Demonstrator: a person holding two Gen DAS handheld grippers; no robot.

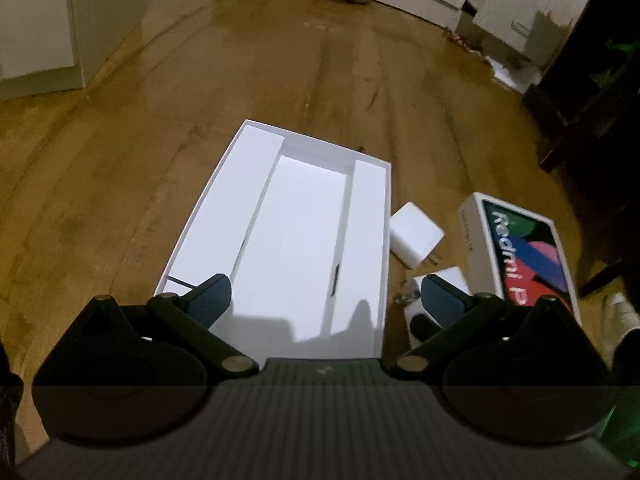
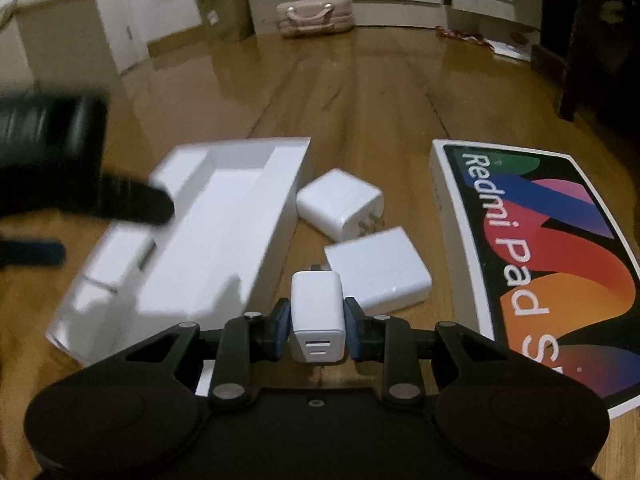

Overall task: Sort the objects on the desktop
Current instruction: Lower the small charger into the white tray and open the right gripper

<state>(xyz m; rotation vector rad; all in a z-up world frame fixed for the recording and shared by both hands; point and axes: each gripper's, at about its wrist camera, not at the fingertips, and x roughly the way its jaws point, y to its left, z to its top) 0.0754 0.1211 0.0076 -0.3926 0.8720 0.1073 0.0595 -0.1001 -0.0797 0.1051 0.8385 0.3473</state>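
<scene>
Gleaming white, the small two-port charger [image 2: 318,316] sits clamped between right tongs [image 2: 318,322].

Glossy wooden floor [image 1: 320,80], matt white cardboard tray [image 1: 256,184] (smooth), glossy plastic charger [image 2: 318,312].

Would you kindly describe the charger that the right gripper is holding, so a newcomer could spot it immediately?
Find the colourful Redmi Pad lid on the wooden floor; left of it lie two white chargers. The third, the small charger, sits clamped in the right gripper, and unlike them shows two port slots facing the camera.
</scene>
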